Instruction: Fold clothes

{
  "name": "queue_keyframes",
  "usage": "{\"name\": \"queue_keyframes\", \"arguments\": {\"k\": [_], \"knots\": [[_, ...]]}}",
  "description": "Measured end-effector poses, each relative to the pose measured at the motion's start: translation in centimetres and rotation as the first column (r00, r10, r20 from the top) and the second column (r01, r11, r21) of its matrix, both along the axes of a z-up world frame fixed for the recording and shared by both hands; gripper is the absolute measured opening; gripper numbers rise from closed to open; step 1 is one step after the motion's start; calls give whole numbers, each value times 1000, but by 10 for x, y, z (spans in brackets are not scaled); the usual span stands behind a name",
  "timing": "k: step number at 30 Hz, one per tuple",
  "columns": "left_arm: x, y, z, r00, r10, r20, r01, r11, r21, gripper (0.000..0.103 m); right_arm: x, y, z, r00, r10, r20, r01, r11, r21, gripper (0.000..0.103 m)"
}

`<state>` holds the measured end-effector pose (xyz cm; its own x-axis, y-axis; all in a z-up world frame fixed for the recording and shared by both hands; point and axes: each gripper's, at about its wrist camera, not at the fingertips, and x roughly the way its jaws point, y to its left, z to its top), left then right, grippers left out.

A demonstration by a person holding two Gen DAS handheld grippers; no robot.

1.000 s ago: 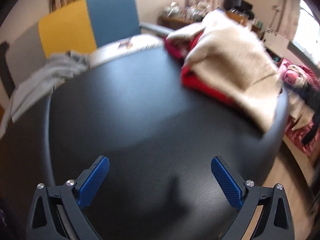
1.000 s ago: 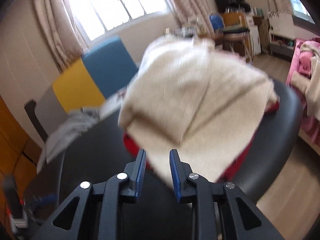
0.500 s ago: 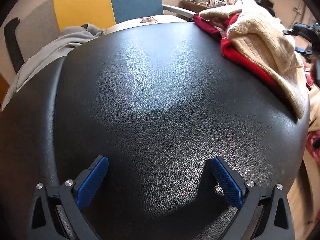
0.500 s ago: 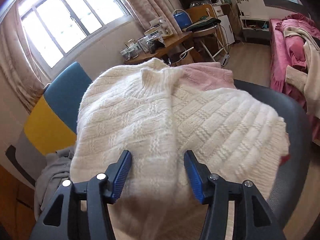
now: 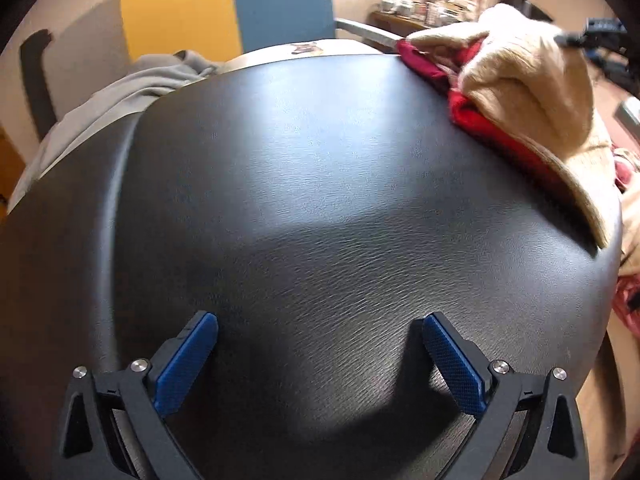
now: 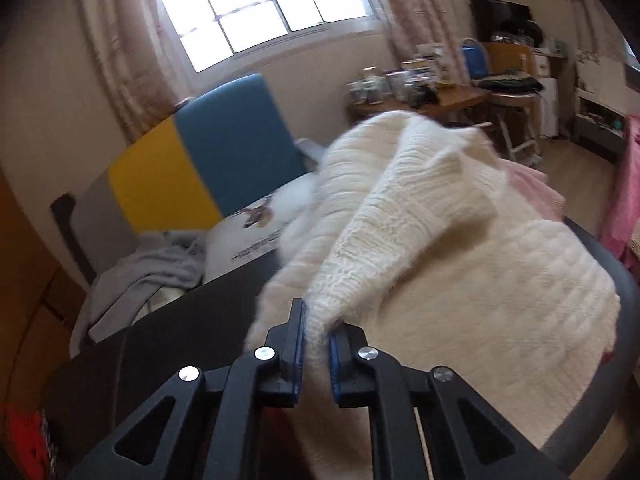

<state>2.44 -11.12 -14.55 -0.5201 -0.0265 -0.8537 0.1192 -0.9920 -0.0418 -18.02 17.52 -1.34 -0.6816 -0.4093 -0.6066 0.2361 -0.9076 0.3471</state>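
Observation:
A cream knitted sweater (image 6: 460, 248) lies heaped on the right side of a black leather table (image 5: 320, 208). It also shows in the left wrist view (image 5: 532, 92), on top of a red garment (image 5: 492, 128). My right gripper (image 6: 317, 322) is shut on a fold of the cream sweater and lifts it into a ridge. My left gripper (image 5: 320, 344) is open and empty, low over the bare near part of the table.
A grey garment (image 5: 120, 96) hangs off the table's far left edge. Behind the table stands a chair with a yellow and blue back (image 6: 200, 160). A pink garment (image 6: 532, 184) lies under the sweater at the far right. A cluttered wooden desk (image 6: 440, 96) stands further back.
My right gripper has closed on a fold of the cream sweater and pulled it up. My left gripper has stayed open over the table, with a slight shift.

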Motion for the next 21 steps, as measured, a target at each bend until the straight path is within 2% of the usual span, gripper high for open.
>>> {"name": "queue_keyframes", "arguments": {"k": [3,5,7,8,9,10,11,13,15,21], "knots": [[23,-26,12,999,43,-13,-42,996,75,103,31,-63,-4,982,190,10,-189,981,-34,7],[40,-38,22,997,67,-38,-64,995,73,103,57,-99,-13,960,279,29,-277,959,-68,7],[61,-50,33,994,83,-71,-80,995,52,103,78,-124,-28,941,332,60,-326,941,-88,10],[69,-57,38,993,90,-78,-85,994,65,103,88,-135,-36,932,354,78,-346,933,-102,10],[74,-62,44,992,100,-81,-93,991,94,103,99,-145,-46,929,357,93,-348,932,-102,15],[79,-67,48,991,107,-85,-97,988,117,103,108,-154,-54,924,367,109,-358,929,-91,24],[84,-71,52,990,112,-90,-99,986,137,103,120,-162,-63,919,373,130,-366,928,-70,27],[93,-73,56,989,102,-104,-87,987,138,103,141,-169,-78,916,363,172,-359,932,-57,27],[93,-68,58,991,75,-113,-61,990,125,103,160,-164,-89,913,356,200,-345,935,-89,27],[67,-27,71,987,-73,-146,94,985,142,103,208,-117,-104,933,275,231,-254,960,-114,27]]}}
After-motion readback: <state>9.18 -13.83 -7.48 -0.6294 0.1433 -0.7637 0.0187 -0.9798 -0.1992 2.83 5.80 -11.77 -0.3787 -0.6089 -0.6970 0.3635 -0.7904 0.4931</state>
